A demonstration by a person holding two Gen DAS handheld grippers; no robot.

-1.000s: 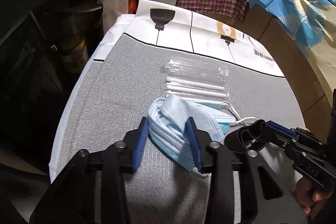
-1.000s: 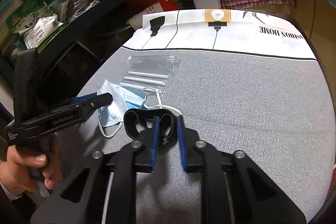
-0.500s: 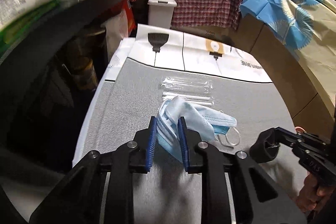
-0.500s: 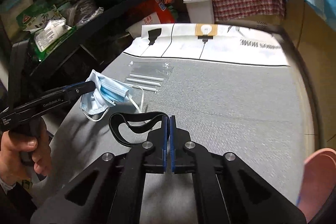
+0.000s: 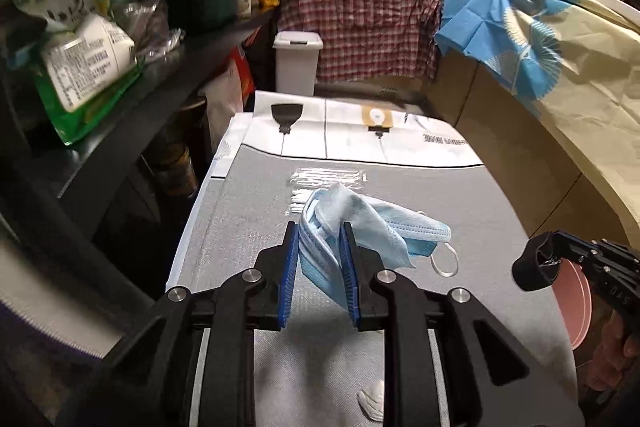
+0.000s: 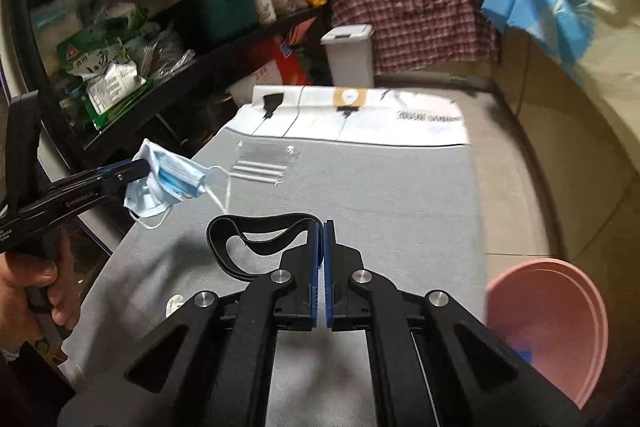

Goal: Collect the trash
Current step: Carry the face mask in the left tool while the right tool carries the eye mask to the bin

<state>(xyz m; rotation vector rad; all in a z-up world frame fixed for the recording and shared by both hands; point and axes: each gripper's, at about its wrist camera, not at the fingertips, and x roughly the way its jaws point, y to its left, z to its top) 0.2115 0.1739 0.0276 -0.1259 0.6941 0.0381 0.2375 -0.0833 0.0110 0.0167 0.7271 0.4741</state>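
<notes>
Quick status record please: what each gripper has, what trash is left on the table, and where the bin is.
left gripper: shut on blue face mask, lifted off the table
right gripper: shut on black strap, held above the table
left on table: clear plastic wrapper, white sticks, small white scrap at the near edge
pink basin: beside the table, on the right side
white lidded bin: on the floor beyond the table's far end

Pale blue face mask, black elastic band, pink basin, grey woven surface, red-checked shirt, white bin.
</notes>
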